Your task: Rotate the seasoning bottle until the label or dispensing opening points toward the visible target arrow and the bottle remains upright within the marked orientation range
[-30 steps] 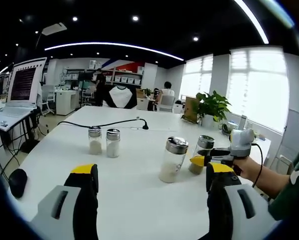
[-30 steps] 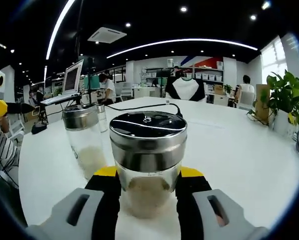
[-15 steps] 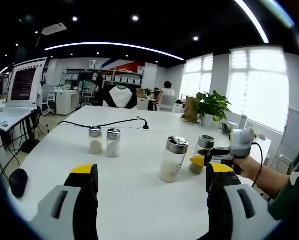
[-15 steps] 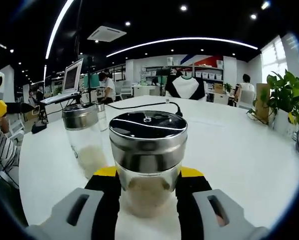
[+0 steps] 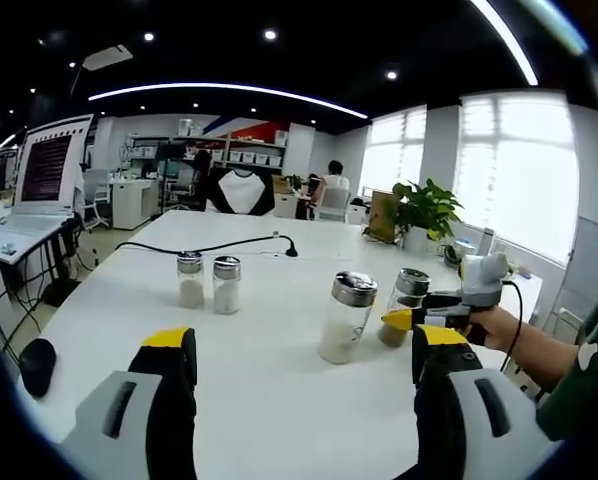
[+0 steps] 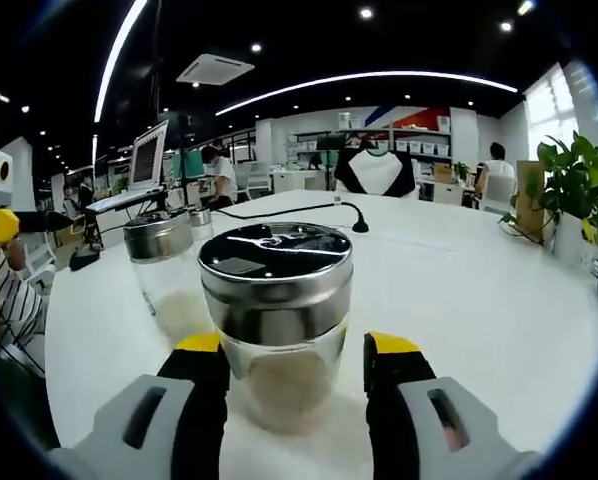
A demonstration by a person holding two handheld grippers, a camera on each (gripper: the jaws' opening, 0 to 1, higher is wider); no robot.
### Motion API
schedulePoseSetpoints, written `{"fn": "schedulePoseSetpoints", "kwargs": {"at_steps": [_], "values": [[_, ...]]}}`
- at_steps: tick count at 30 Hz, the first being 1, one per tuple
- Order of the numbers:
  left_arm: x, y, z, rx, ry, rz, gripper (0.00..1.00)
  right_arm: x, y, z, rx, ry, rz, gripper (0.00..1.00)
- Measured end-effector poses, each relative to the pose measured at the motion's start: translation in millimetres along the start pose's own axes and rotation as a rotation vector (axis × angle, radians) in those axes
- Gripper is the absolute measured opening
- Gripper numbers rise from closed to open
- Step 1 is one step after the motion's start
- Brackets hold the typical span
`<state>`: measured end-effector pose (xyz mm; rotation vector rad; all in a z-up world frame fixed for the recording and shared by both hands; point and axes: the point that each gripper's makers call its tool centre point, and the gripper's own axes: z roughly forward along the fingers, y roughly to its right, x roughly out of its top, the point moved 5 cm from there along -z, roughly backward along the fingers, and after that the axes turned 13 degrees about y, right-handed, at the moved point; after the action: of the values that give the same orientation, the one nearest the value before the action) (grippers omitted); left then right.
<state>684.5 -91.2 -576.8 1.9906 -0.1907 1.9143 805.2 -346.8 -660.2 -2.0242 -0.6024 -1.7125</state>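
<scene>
White office table (image 5: 279,350) under ceiling lights, seen in the left gripper view: the left gripper (image 5: 304,375) hovers wide open and empty, with four shakers beyond.

Right gripper view: the right gripper (image 6: 297,365) brackets the upright seasoning bottle (image 6: 275,330), one jaw apparently touching, one apart. No arrow visible; alignment seems unfinished.

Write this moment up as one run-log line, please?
right gripper: open around seasoning bottle | bottle: upright on white table | left gripper: open, empty
</scene>
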Motion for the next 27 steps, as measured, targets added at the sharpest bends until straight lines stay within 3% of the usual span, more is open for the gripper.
{"fn": "schedulePoseSetpoints", "kwargs": {"at_steps": [3,6,11,13,16,18,27], "values": [[0.3,0.2,-0.1,-0.002,-0.001,0.001,0.94,0.5,1.5,-3.6,0.007,-0.015,0.008,0.59],[0.7,0.0,-0.1,-0.002,0.0,-0.001,0.94,5.1,-1.9,-6.1,0.073,-0.003,0.005,0.59],[1.1,1.4,0.9,-0.012,-0.002,0.0,0.94,8.9,-0.8,-5.9,0.181,-0.05,-0.048,0.58],[1.7,2.1,1.0,-0.017,0.0,0.002,0.94,5.3,6.3,-6.1,0.223,-0.089,-0.076,0.53],[1.8,3.1,1.2,-0.026,-0.001,0.006,0.94,8.8,5.1,-7.1,0.283,-0.07,-0.077,0.54],[1.3,3.0,1.4,-0.027,-0.004,0.005,0.94,6.6,6.1,-8.6,0.316,-0.093,-0.05,0.54],[-0.3,2.0,3.9,-0.034,-0.01,-0.002,0.94,7.9,0.4,-5.7,0.402,-0.121,-0.071,0.54]]}}
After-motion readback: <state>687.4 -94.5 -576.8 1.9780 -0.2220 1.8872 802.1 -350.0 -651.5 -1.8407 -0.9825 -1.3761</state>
